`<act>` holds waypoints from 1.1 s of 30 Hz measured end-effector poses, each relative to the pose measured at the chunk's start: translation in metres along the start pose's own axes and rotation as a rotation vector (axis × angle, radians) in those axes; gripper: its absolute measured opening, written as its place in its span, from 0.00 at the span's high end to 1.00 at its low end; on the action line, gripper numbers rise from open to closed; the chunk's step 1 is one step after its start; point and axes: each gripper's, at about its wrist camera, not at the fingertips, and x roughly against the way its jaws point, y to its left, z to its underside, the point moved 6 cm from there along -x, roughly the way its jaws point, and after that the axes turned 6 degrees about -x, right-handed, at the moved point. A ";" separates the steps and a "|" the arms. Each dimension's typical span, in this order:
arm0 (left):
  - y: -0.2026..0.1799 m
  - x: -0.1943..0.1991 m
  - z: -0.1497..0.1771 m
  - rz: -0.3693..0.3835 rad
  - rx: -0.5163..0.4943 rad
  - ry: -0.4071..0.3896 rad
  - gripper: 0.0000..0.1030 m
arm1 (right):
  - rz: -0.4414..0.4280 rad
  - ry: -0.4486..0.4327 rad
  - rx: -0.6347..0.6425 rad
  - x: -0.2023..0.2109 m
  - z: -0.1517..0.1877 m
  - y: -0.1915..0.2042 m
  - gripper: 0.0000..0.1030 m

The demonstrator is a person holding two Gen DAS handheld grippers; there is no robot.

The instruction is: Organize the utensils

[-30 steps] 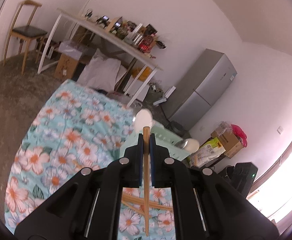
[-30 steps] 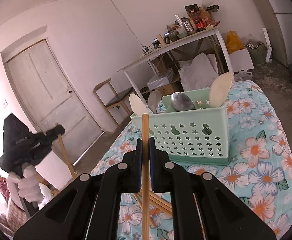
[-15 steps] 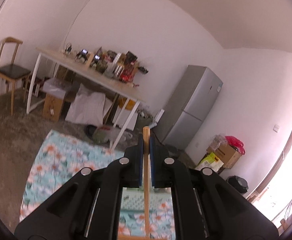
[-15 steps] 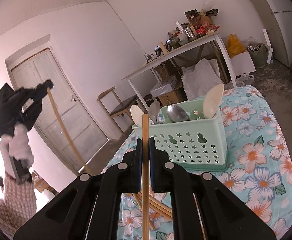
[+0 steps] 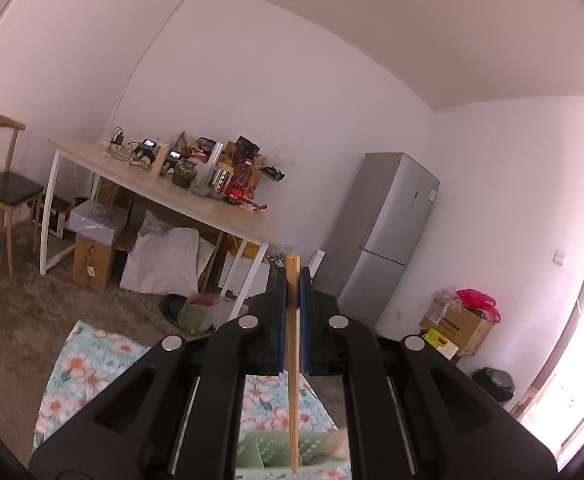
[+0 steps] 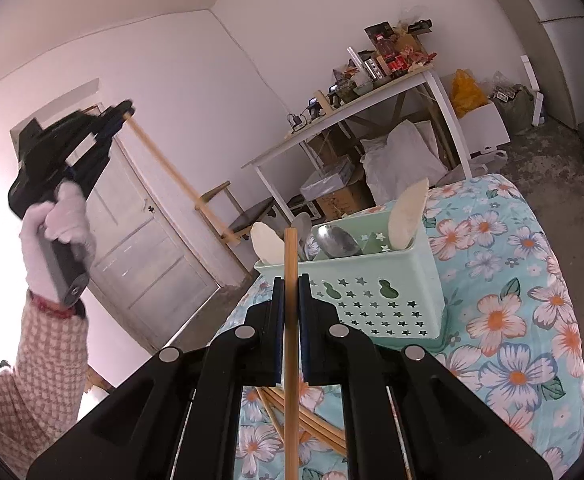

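Left claw [image 6: 122, 114] is raised high, clamped on a chopstick [image 6: 172, 172]; right claw [image 6: 291, 284] grips another chopstick [image 6: 290, 340] just before the green basket [image 6: 371, 300], spoons [image 6: 337, 242] inside.

Readable text: none you can make out in either view.
Fridge [image 5: 387, 228]: a small blue label near its top corner; print too small to read.
Cardboard box [image 5: 92, 256]: a small pale sticker; illegible.
Bottles on far surface [image 6: 387, 56]: red labels, blurred.
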 end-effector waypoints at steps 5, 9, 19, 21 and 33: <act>-0.011 -0.032 0.008 0.013 -0.012 0.014 0.95 | 0.009 -0.007 -0.014 0.000 -0.003 -0.008 0.93; -0.017 -0.052 0.025 0.004 -0.050 0.032 0.95 | 0.017 -0.006 -0.023 0.000 -0.004 -0.015 0.93; -0.007 -0.077 0.083 -0.028 -0.049 0.119 0.95 | 0.034 -0.006 -0.037 0.002 -0.004 -0.026 0.93; -0.005 -0.081 0.096 -0.033 -0.044 0.146 0.95 | 0.037 -0.007 -0.036 0.002 -0.003 -0.025 0.93; -0.004 -0.055 0.111 -0.046 -0.062 0.169 0.60 | 0.048 -0.019 -0.019 0.005 -0.006 -0.015 0.93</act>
